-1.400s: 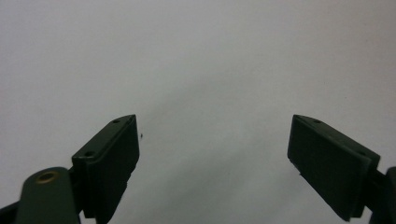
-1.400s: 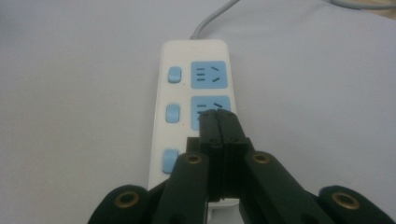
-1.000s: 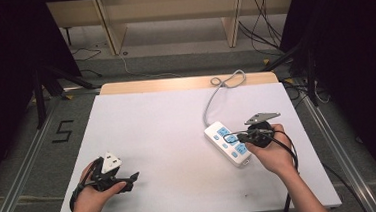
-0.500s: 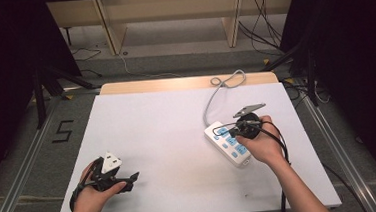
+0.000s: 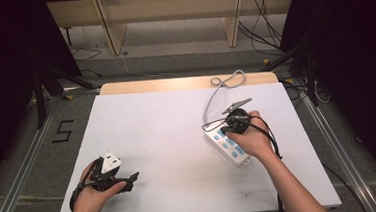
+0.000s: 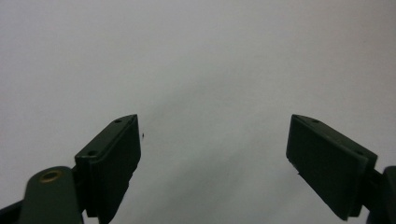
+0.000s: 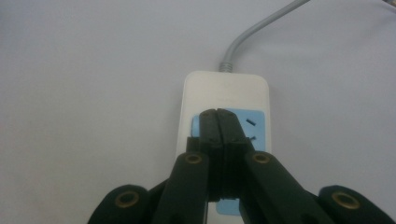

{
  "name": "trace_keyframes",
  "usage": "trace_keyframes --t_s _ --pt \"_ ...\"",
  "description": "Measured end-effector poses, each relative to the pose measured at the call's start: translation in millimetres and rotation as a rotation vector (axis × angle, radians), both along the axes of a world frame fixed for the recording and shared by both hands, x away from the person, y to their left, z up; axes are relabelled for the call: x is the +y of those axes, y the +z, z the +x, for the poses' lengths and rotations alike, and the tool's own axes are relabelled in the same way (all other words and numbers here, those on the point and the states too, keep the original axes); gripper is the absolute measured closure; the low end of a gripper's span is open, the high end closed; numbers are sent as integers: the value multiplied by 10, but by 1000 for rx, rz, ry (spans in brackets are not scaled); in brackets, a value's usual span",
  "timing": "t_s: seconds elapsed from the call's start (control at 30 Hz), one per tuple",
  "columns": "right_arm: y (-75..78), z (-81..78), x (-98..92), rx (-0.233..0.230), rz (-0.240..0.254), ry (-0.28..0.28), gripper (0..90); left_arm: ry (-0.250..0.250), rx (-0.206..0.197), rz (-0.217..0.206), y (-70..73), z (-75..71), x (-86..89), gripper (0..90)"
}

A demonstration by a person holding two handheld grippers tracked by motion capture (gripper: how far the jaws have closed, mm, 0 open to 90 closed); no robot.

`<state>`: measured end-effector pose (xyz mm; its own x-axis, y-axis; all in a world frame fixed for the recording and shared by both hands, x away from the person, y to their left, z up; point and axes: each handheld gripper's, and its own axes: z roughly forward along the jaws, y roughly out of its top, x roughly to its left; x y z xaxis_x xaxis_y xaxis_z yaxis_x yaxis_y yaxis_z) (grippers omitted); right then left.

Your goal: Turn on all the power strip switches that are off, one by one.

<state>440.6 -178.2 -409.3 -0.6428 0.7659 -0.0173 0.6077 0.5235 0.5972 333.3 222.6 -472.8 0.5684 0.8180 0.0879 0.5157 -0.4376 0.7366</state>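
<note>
My right tool (image 7: pixel 218 114) has jaws pressed together, holding nothing, tips over the power strip (image 7: pixel 224 95) at the surface (image 5: pixel 168 137) right side. My left tool (image 6: pixel 212 158) gapes wide, holding nothing, above bare surface.

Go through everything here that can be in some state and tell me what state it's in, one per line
Left gripper: open, jaws wide apart, nothing between them, above the bare table.
Right gripper: shut, jaws together, empty, tips over the power strip.
Power strip: lying flat, visible sockets empty.
Power strip cord: attached, slack, looped near the far edge.
</note>
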Motion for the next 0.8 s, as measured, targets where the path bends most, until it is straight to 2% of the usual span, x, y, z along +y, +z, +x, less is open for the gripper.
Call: trace_keyframes --t_s 0.4,0.8 --pt "-36 97 121 32 -33 15 900 -2 0 1 2 -1 -1 177" --pt "-80 173 176 68 -55 7 900 -3 1 2 3 -1 -2 179"
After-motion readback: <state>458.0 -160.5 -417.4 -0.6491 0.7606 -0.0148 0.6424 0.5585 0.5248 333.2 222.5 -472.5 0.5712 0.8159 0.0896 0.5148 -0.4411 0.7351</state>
